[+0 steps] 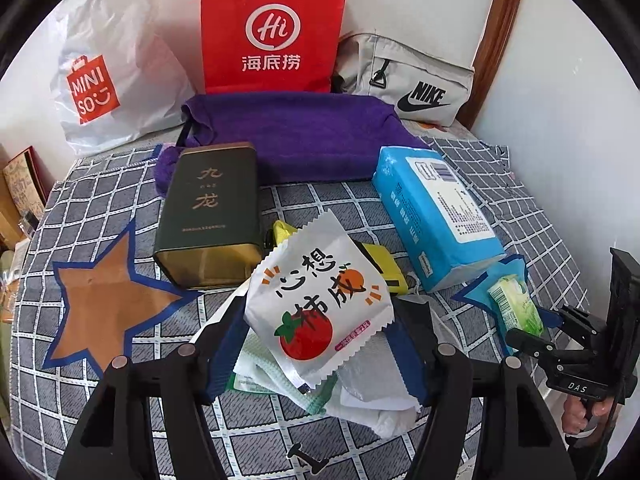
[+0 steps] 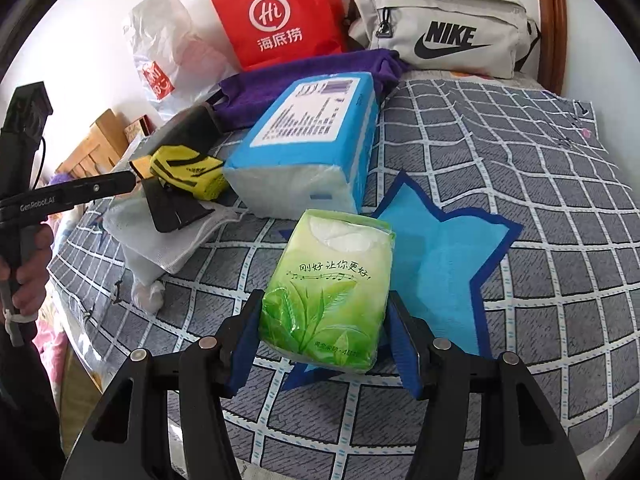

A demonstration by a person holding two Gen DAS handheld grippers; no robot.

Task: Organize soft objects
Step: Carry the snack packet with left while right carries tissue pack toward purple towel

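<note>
Now the right gripper (image 2: 322,344) clamps the green tissue pack (image 2: 328,292); left gripper (image 1: 320,354) clamps the white snack packet (image 1: 320,300).

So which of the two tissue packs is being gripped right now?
The small green tissue pack, printed with leaves, sits clamped in the right gripper. The big blue tissue pack lies untouched on the checked bedspread behind it.

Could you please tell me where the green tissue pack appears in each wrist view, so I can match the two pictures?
Left wrist view: green tissue pack at the right edge, small, on the blue star.
Right wrist view: green tissue pack at lower centre, between the right gripper fingers.
Shared landmark: the blue tissue brick just behind it.
</note>
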